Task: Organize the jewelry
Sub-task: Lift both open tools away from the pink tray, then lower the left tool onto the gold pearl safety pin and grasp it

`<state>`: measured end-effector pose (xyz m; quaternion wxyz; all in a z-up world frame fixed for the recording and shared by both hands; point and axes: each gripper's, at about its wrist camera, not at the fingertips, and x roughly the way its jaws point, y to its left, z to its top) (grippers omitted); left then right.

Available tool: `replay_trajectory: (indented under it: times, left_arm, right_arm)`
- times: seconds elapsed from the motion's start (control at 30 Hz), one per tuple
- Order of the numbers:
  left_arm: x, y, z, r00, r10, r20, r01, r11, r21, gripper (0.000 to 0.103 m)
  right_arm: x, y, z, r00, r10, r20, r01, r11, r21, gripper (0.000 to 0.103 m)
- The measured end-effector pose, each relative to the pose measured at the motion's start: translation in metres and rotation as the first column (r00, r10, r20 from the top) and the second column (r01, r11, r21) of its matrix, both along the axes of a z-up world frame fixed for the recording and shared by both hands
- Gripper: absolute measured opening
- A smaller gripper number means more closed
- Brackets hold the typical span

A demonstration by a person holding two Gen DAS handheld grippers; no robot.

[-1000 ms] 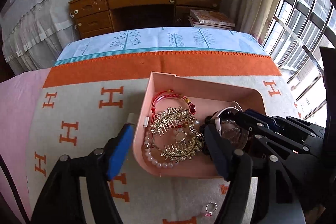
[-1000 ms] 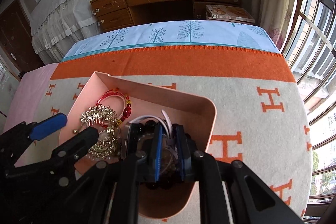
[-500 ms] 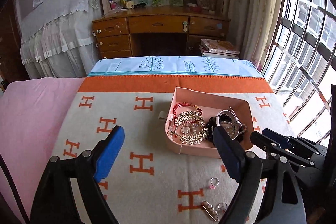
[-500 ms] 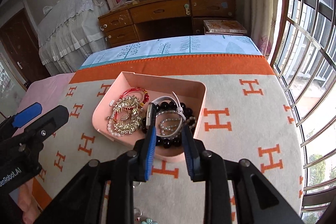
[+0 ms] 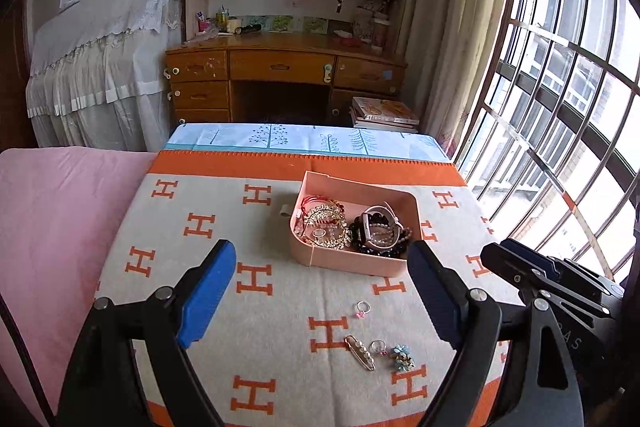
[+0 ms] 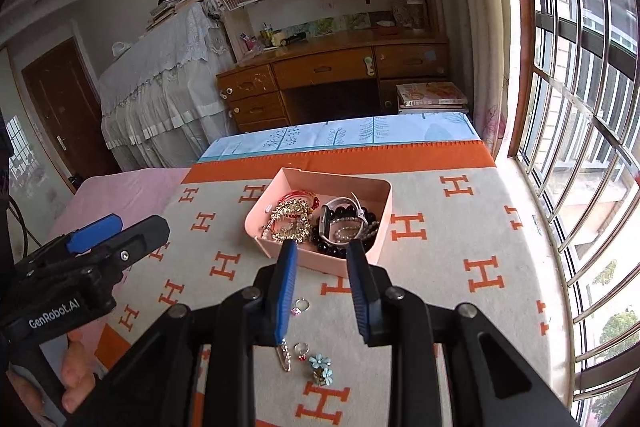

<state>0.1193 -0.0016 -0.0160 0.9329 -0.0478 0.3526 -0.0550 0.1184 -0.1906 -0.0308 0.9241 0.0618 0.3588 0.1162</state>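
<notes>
— Two grippers are in view, yes? How do they stand?

— Yes. The left gripper (image 5: 320, 295) has its jaws wide apart, with nothing between the blue pads (image 5: 208, 293). The right gripper (image 6: 322, 287) has its jaws apart by a smaller gap, and they hold nothing too. Both hang above the blanket (image 5: 240, 311), which is beige with orange letters H.

— Where is the jewelry?

— Most of it lies in the pink tray (image 5: 348, 263), which sits on the blanket near the orange border on the far side. In the left part of the tray I see a gold ornament (image 5: 326, 227) lying over a red bracelet (image 5: 310, 202). In the right part there is a watch with a white strap (image 6: 340, 207) on top of dark bead bracelets (image 6: 326, 247).

— Is anything outside the tray?

— Four small pieces lie on the blanket, on the near side of the tray. One ring with a pink stone (image 5: 362, 307) lies alone, closer to the tray. Further toward the cameras, three pieces lie in a row: a gold pin with pearls (image 5: 360, 351), a second ring (image 5: 378, 346) and a blue flower piece (image 5: 402, 357).

— Is a hand visible?

— In the right wrist view, fingers (image 6: 74, 375) grip the handle of the left gripper at the lower left corner.
</notes>
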Motion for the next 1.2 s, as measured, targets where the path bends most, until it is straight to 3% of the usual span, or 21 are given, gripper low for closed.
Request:
replay_trajectory:
  times: [0.13,0.23,0.57,0.67,0.8,1.2]
  left_arm:
    - [-0.018,-0.001,0.006,1.000,-0.022,0.010,0.022,1.000,-0.004,0.087]
    - [-0.028,-0.003,0.008,0.999,-0.031,0.017,0.031,1.000,0.005,0.087]
    - [-0.040,-0.014,-0.002,0.998,-0.068,-0.005,0.068,0.997,0.036,0.087]
    - [-0.041,-0.021,-0.011,0.995,-0.096,-0.017,0.097,0.995,0.040,0.089]
    - [-0.043,-0.029,-0.025,0.991,-0.128,-0.032,0.130,0.989,0.066,0.099]
    - [-0.040,-0.031,-0.082,0.979,-0.148,-0.138,0.164,0.980,0.112,0.099]
  right_arm:
    - [-0.018,0.001,0.010,1.000,0.021,0.022,-0.021,1.000,0.000,0.028]
    - [-0.028,0.002,0.012,0.999,0.024,0.034,-0.024,1.000,-0.005,0.037]
    - [-0.049,0.002,0.006,0.998,0.032,0.045,-0.031,0.999,-0.030,0.038]
    - [-0.053,0.005,-0.001,0.999,0.032,0.033,-0.031,0.998,-0.055,0.038]
    - [-0.053,0.003,-0.013,0.999,0.033,0.003,-0.032,0.998,-0.055,0.039]
    - [-0.056,0.003,-0.059,0.996,0.039,-0.075,-0.046,0.994,-0.096,0.039]
